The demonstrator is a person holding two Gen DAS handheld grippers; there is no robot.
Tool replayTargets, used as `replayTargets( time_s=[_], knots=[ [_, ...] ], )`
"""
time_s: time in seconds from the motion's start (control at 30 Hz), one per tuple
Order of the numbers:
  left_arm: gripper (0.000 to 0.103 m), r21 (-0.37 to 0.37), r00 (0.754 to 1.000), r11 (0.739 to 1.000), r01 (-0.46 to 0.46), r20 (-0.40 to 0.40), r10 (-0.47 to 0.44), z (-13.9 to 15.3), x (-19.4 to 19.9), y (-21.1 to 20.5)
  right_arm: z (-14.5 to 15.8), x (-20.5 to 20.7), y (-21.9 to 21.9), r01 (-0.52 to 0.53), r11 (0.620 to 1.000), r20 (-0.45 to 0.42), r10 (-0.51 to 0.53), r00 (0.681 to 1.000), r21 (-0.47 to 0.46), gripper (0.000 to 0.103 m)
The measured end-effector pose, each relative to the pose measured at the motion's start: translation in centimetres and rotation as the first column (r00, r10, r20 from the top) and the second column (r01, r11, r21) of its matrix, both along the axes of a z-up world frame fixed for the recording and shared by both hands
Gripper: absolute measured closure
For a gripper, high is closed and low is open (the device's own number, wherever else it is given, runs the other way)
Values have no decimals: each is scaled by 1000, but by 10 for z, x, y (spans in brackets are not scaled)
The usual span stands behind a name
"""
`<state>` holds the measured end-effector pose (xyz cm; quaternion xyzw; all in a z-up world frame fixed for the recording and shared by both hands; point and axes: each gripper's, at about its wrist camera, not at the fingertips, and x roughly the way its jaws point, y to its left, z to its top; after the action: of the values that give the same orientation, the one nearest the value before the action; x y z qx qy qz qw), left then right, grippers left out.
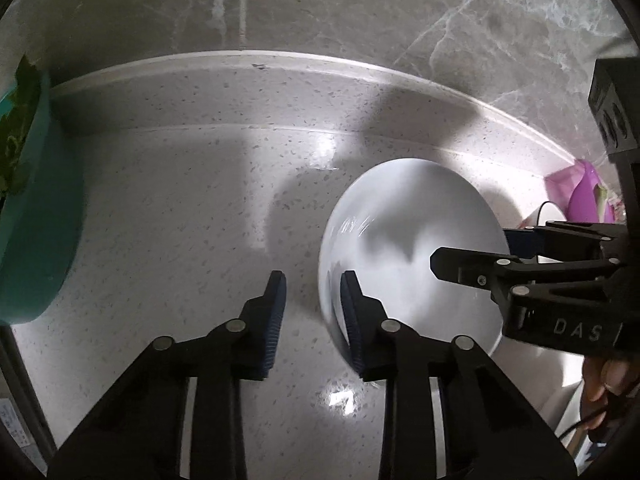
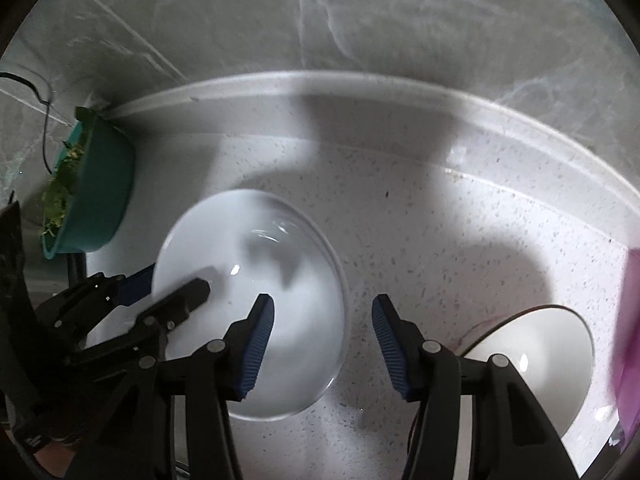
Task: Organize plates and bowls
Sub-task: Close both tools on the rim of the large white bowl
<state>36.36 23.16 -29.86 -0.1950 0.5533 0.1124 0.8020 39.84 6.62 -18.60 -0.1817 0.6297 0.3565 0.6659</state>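
A large white bowl (image 1: 404,240) (image 2: 248,308) sits on the speckled counter. My left gripper (image 1: 313,280) is open, and the bowl's left rim lies between its two fingers. In the right wrist view the left gripper (image 2: 168,284) reaches in from the left, with one finger inside the bowl and one outside. My right gripper (image 2: 323,304) is open, with its left finger over the bowl's right side and its right finger over bare counter. In the left wrist view the right gripper (image 1: 472,256) reaches in over the bowl's right rim. A second white bowl (image 2: 532,360) sits at the lower right.
A teal basin (image 1: 36,216) (image 2: 96,196) of green leaves stands at the left by the wall. A purple plastic container (image 1: 584,192) (image 2: 630,340) stands at the right. The counter (image 1: 180,208) ends at a raised lip below a grey marble wall (image 1: 320,4).
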Motion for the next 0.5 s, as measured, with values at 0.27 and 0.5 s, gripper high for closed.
replayTargets(
  time_s=[0.27, 0.5],
  knots=[
    [93, 6, 1000, 1000, 23, 6, -23, 0, 4, -20, -7, -3, 12, -43, 998, 32, 45, 998, -55, 72],
    [94, -11, 1000, 1000, 9, 8, -9, 1, 0, -21, -13, -6, 22, -54, 998, 13, 55, 998, -44, 89]
  ],
)
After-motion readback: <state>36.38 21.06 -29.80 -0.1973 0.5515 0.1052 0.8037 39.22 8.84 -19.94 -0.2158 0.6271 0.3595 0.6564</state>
